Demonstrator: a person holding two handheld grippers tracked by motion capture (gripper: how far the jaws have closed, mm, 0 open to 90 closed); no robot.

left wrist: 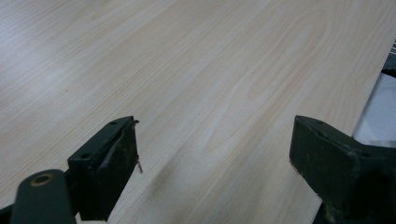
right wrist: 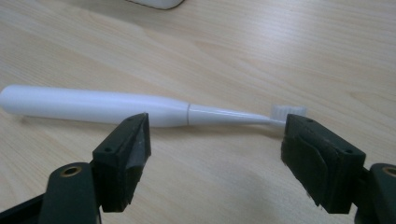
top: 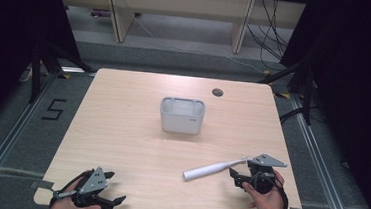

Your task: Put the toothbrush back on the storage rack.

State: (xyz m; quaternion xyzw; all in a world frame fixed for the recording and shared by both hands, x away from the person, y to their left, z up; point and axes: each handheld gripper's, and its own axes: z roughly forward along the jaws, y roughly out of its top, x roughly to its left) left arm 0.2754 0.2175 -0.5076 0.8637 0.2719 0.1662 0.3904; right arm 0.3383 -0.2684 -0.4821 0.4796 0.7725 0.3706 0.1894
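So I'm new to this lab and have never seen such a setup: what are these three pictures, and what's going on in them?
There is no robot here. A person stands at a wooden table and holds a hand tool in each hand, each ending in black two-jaw tongs.

The high view comes from a fixed camera above, looking down. The left tongs are at the bottom left, the right tongs at the bottom right.

The other two pictures come from small cameras riding on the tools, each looking along its own jaws. The left tongs are open over bare wood. The right tongs are open too, just short of a white electric toothbrush that lies flat on the table, bristles at the right of that view.

Mid-table stands a white holder cup, apparently empty. Nothing is held yet.
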